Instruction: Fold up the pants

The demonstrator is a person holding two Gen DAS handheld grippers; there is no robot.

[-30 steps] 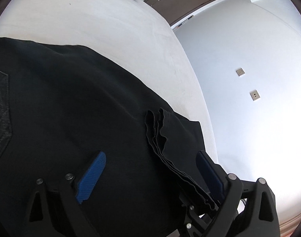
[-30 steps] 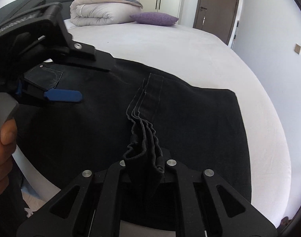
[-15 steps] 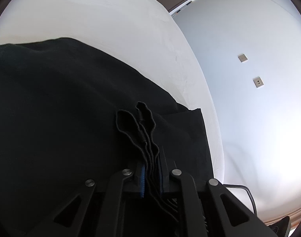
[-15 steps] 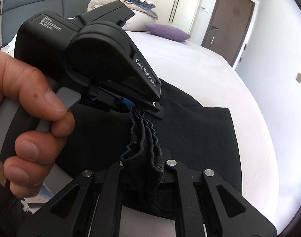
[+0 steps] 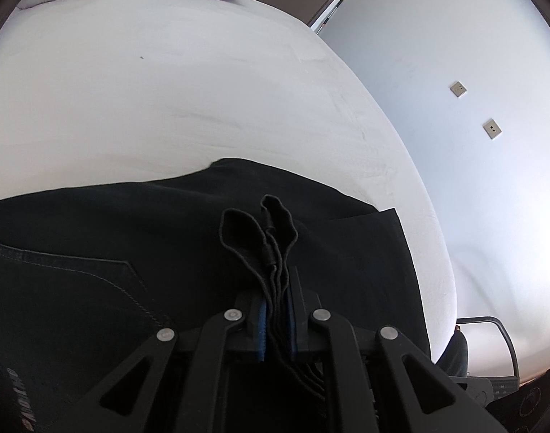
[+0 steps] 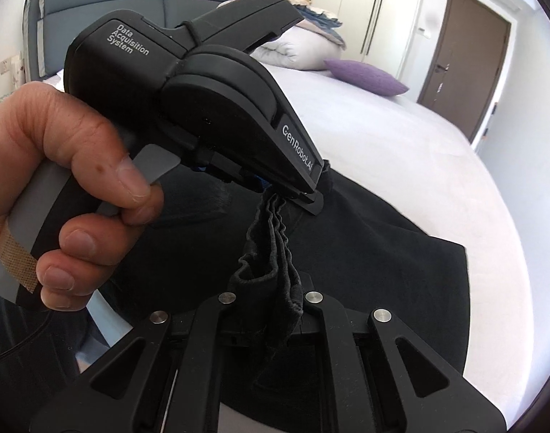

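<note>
Black pants of heavy, matte cloth lie spread over a white bed, a stitched pocket and a metal rivet showing near the left edge of the left wrist view. The left gripper is clamped tight on a bunched stack of hem layers, its blue-lined pads pressed against the cloth, the corded edges curling up in loops above the jaws. The right gripper is likewise closed on a pleated, rippled wad of the same hem, a short span of cloth running up from it to the left gripper, whose glossy black shell a hand grips by a grey handle. A second ago the left gripper stood wide open beside the hem, well away from the right; it has since closed on the cloth and drawn in near. A purple pillow and a rolled duvet rest at the bed's far end.
</note>
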